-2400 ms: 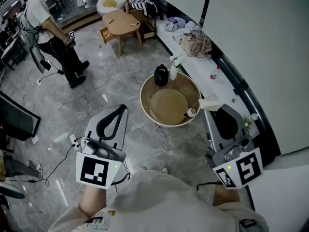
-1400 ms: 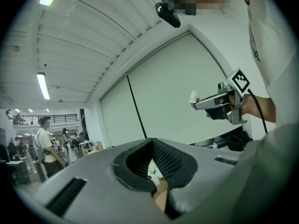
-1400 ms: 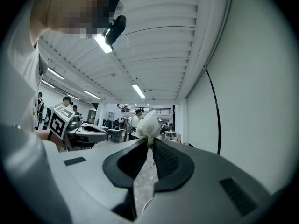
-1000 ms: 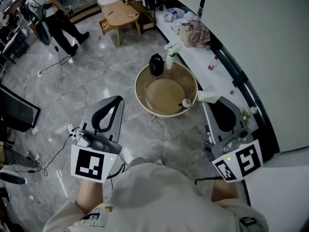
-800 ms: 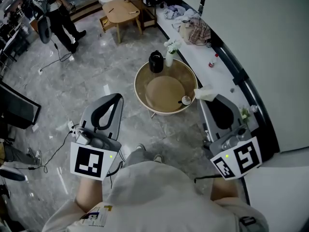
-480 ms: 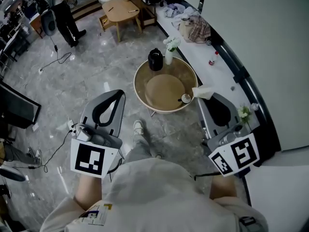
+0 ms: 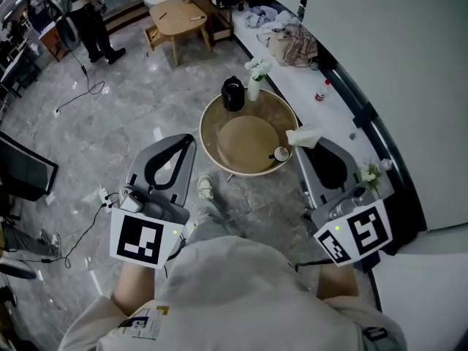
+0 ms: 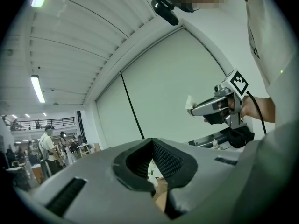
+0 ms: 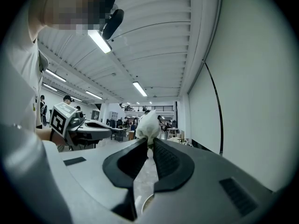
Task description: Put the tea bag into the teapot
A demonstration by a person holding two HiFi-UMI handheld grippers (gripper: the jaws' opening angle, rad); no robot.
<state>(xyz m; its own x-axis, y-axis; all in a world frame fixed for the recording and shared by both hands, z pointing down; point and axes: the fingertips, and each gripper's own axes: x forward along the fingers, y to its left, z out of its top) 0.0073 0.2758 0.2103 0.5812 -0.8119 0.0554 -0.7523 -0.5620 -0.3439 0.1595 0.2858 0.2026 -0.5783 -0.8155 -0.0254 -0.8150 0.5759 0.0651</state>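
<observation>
grey marble floor (image 7: 110,145) | white wall (image 7: 409,64) | wooden table (image 7: 175,20) | ceiling strip lights (image 9: 100,41)

A leg (image 7: 211,212) has swung out toward the round table (image 7: 212,156). Its shoe (image 7: 205,189) now shows close to the near side of the round table. Before, the feet were tucked in under the body.

The right gripper (image 7: 307,143) has come in toward the round table. The tea bag (image 7: 301,137) in its jaws is now at the right rim of the round table, not out past it.

The tip of the left gripper (image 7: 182,141) has come a little nearer to the round table too.

The other person (image 7: 77,6) has walked farther away from the round table.
</observation>
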